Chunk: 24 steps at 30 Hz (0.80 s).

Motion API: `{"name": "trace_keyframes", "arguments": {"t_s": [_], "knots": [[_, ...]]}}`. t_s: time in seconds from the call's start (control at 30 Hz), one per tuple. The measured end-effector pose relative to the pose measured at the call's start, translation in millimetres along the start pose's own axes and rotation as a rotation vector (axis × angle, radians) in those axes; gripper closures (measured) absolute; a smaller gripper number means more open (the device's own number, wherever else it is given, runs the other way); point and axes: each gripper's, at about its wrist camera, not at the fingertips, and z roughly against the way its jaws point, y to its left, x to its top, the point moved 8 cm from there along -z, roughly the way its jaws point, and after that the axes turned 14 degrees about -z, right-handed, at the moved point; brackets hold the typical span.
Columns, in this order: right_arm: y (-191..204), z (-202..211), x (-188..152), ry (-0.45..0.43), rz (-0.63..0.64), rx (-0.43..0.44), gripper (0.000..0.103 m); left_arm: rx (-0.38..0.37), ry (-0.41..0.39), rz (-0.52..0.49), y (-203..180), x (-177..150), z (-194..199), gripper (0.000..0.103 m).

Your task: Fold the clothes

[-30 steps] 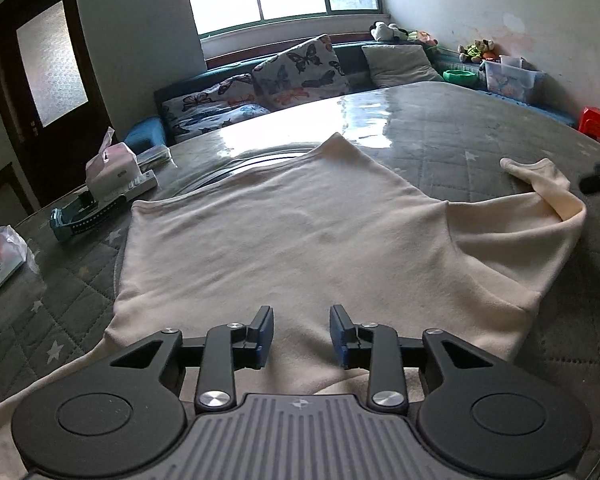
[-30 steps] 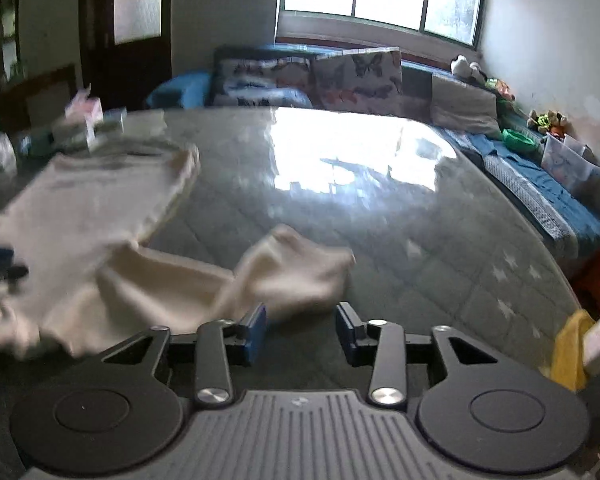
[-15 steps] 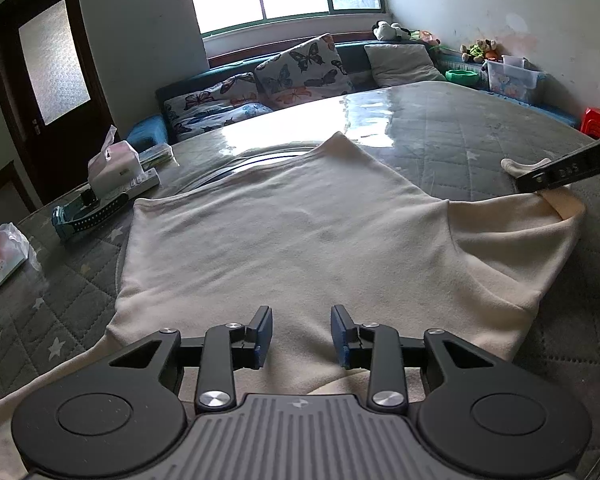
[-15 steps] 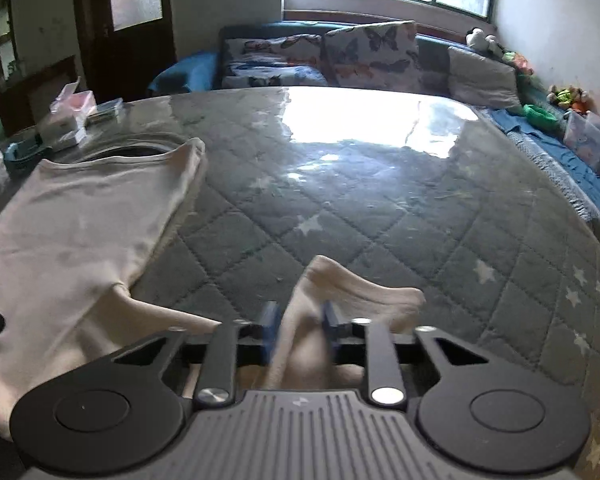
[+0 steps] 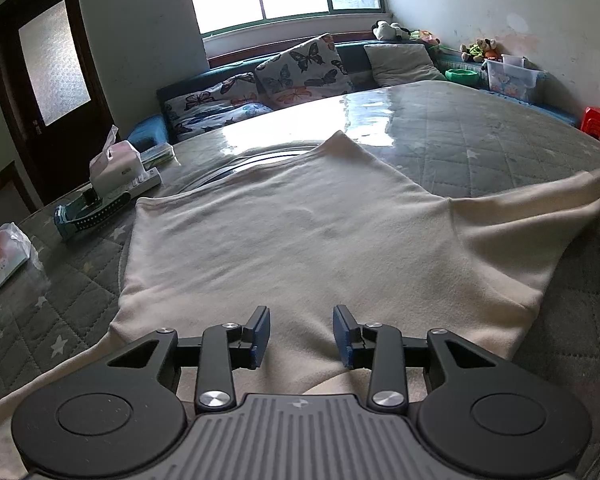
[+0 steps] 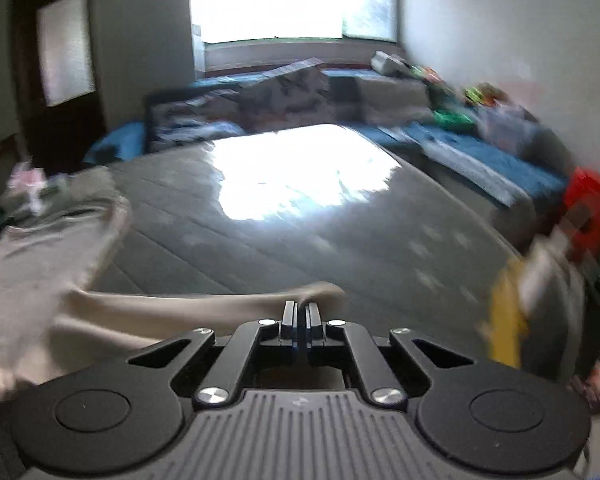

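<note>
Left wrist view shows a big table [image 5: 480, 148] under a grey quilted, star-printed cover, reaching back to a sofa [image 5: 260, 80] below the window. A cream top [image 5: 292, 248] lies spread flat over the near half of the table, its hem towards the far edge. Its sleeve [image 5: 540, 208] stretches taut and lifted towards the right edge. By the left edge sit a tissue box [image 5: 116, 164] and a tissue pack [image 5: 2, 256]. The left gripper [image 5: 300, 334] hovers over the near part of the top, fingers spread, nothing between them. In the blurred right wrist view, the right gripper [image 6: 300, 316] has just closed, fingers pressed together, pinching the sleeve's end.
</note>
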Motion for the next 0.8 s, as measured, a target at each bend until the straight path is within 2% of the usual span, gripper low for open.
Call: {"name": "trace_keyframes", "arguments": {"t_s": [0.07, 0.1, 0.33, 0.43, 0.8], "knots": [[-15, -1, -5, 0.008, -0.006, -0.043, 0.096, -0.002, 0.002, -0.003, 0, -1, 1, 0.065], [-18, -1, -5, 0.014, -0.015, -0.035, 0.096, -0.002, 0.003, -0.004, 1, -1, 2, 0.065], [13, -19, -7, 0.074, 0.011, 0.117, 0.094, -0.002, 0.008, -0.003, 0, -4, 5, 0.064], [26, -38, -11, 0.133, 0.006, 0.144, 0.093, -0.004, 0.008, -0.005, 0, -5, 7, 0.064], [40, -94, 23, 0.065, 0.111, 0.059, 0.093, -0.004, -0.002, 0.021, 3, -11, 11, 0.058]]}}
